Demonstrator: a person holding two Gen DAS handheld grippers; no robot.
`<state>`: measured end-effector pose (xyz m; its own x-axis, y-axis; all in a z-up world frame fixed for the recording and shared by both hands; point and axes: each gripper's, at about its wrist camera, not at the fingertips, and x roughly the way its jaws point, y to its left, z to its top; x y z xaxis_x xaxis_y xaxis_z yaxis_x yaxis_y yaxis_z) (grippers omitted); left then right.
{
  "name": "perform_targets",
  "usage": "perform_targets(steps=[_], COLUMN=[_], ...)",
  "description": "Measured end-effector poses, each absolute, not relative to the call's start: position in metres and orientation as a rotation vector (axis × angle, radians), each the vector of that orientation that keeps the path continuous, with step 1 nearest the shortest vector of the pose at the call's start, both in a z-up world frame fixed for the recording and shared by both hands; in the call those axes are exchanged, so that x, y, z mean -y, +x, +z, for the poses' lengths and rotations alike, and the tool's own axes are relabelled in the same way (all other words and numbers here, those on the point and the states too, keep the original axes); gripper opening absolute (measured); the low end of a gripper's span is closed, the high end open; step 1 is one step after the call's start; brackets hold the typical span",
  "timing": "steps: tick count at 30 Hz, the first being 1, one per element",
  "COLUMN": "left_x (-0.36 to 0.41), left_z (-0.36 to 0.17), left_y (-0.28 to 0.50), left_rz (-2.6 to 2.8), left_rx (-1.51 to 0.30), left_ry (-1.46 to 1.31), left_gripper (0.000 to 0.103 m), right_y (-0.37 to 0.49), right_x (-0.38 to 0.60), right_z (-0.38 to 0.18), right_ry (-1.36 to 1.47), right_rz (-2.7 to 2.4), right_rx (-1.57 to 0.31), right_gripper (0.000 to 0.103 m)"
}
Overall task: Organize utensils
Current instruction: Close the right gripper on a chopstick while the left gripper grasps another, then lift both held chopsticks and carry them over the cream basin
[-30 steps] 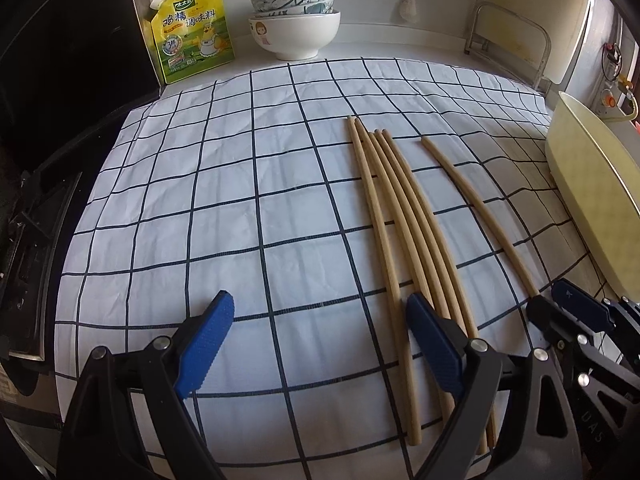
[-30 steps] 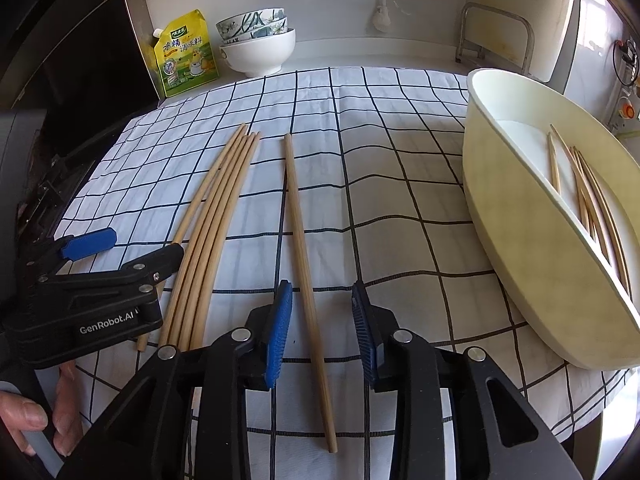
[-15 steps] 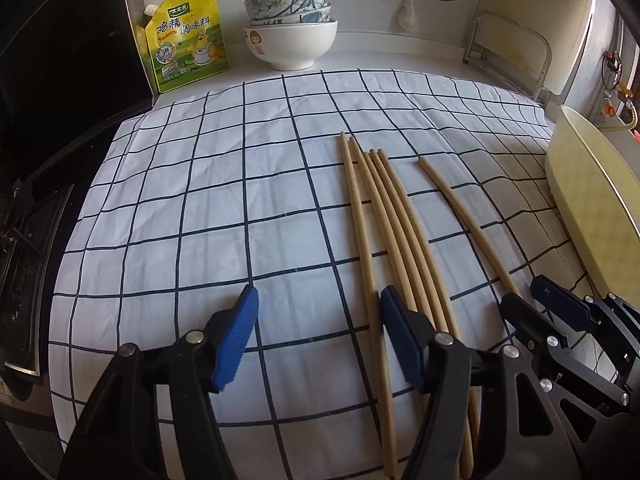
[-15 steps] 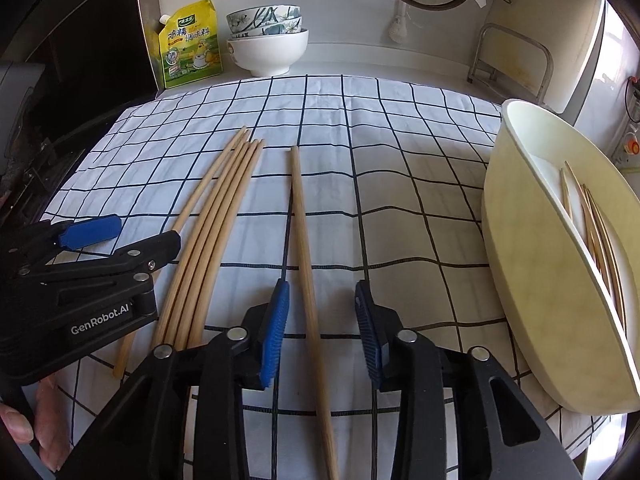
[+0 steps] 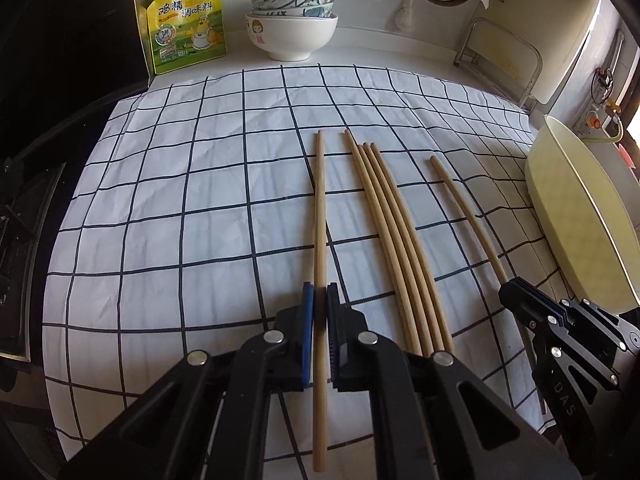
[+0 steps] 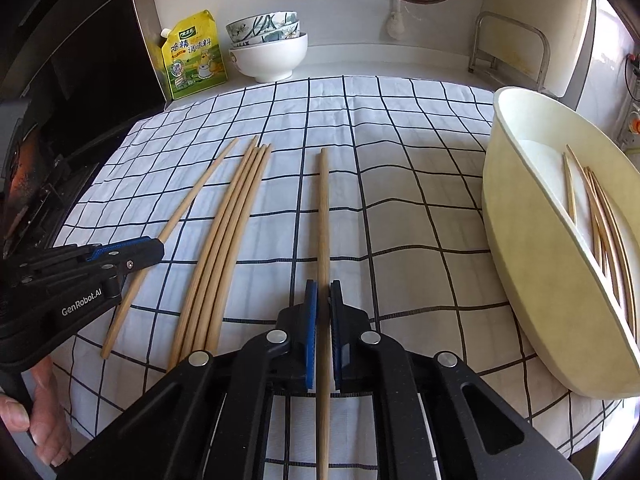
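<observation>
Wooden chopsticks lie lengthwise on a white checked cloth (image 5: 180, 220). My left gripper (image 5: 320, 292) is shut on the leftmost chopstick (image 5: 320, 208), which lies apart from a tight bundle of several chopsticks (image 5: 396, 236). In the right wrist view this left gripper (image 6: 156, 246) pinches that same stick (image 6: 192, 204) beside the bundle (image 6: 228, 232). My right gripper (image 6: 323, 290) is shut on the lone right-hand chopstick (image 6: 324, 208). The left wrist view shows the right gripper (image 5: 510, 290) clamped on its chopstick (image 5: 464, 212). Both sticks rest on the cloth.
A cream oval tray (image 6: 516, 248) at the right edge holds several chopsticks (image 6: 600, 216). Stacked bowls (image 5: 292, 24) and a yellow seasoning pouch (image 5: 184, 20) stand at the back by the wall. A dark stove area (image 5: 24, 200) borders the left. A hand (image 6: 44, 412) grips the left handle.
Both grippers went from open to shut, each on a chopstick. The left gripper's stick now lies separated to the left of the bundle.
</observation>
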<state>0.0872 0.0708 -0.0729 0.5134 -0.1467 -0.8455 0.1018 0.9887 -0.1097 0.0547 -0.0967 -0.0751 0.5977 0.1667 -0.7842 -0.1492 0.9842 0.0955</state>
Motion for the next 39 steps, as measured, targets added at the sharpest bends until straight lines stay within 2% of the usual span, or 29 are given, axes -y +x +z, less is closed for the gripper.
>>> perform_targets(steps=[19, 39], left_x=[-0.043, 0.054], left_z=[0.010, 0.120], left_y=[0.072, 0.090], left_rz=[-0.244, -0.437], left_rx=[-0.860, -0.608], left_ry=[-0.088, -0.059], left_gripper=[0.007, 0.007], right_y=[0.027, 0.004], right_x=[0.136, 0.258], right_z=[0.004, 0.054], right_ry=[0.107, 0.196], right_rz=[0.219, -0.006], right_rx=[-0.710, -0.567], right_gripper=[0.006, 0.006])
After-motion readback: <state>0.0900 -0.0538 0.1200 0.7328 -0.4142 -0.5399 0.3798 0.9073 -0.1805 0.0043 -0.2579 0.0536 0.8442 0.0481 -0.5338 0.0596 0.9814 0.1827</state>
